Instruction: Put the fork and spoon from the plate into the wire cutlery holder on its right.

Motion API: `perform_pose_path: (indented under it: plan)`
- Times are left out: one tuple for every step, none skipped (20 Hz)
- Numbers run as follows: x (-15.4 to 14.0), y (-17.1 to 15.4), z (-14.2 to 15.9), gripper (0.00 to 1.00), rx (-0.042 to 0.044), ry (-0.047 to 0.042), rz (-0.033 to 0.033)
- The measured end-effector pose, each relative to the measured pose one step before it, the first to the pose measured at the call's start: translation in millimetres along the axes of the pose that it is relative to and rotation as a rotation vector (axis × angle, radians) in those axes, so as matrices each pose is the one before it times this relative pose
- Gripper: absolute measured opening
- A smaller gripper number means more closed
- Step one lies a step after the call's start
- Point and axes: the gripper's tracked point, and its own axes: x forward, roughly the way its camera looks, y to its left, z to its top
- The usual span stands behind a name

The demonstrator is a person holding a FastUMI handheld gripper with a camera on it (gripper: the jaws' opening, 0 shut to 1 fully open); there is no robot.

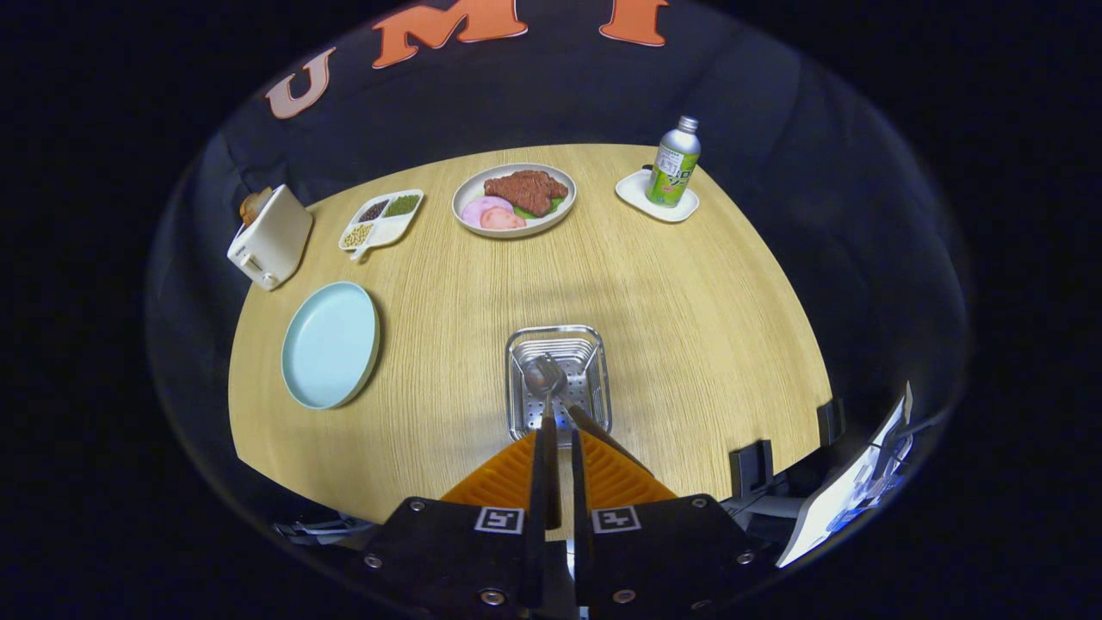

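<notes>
The jaws (558, 435) are drawn close together with only a thin slit between them, and they pinch the handle of a spoon (544, 376) whose bowl hangs over the wire cutlery holder (558, 379). The holder sits on the wooden counter (689, 344) near its near edge, just ahead of the orange fingers (508, 478). A second dark handle leans out of the holder toward the right finger; it looks like the fork (594, 426), though its head is hidden behind the spoon bowl and the mesh, so I cannot tell for sure.

The pale blue plate (331, 344) lies bare by the left edge of the counter, well apart from the holder. Beyond it, at the far left corner, stands a cream toaster (269, 237) with bread in its slot. Next to that sits a white divided tray (381, 220) of beans and seeds. Along the far edge rests a round plate of food (514, 200) with brown meat and pink slices on a green leaf. At the far right corner a green bottle (673, 163) with a silver cap stands upright on a small white dish (657, 198).
</notes>
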Motion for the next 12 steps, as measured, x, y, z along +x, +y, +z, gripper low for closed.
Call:
perform_pose_path:
  plan:
    - [-2.91, 2.17, 8.39, 0.15, 0.00926, -0.03357, 0.01771]
    - [-4.37, 2.46, 13.2, 0.16, 0.00885, -0.04446, 0.01529]
    - [-5.22, 2.13, 13.59, 0.2, 0.00546, -0.05418, 0.01794]
    - [-5.68, 1.66, 17.52, 0.22, 0.00497, -0.06172, 0.01092]
    - [-7.73, 1.7, 17.27, 0.29, 0.00372, -0.06616, 0.01258]
    - [-6.64, 1.44, 20.23, 0.33, 0.00463, -0.07189, 0.00711]
    - [-5.58, 1.93, 20.57, 0.41, -0.00063, -0.07773, 0.00694]
    - [-4.51, 1.37, 21.59, 0.45, -0.00589, -0.07447, -0.00259]
    - [-5.93, 2.23, 17.85, 0.52, -0.01449, -0.0735, -0.00434]
    - [-5.71, 1.73, 20.7, 0.57, -0.01358, -0.07483, 0.00013]
    - [-5.18, 3.48, 18.12, 0.66, -0.01448, -0.06601, 0.00258]
    - [-4.37, 2.58, 17.13, 0.7, -0.00997, -0.05628, 0.00502]
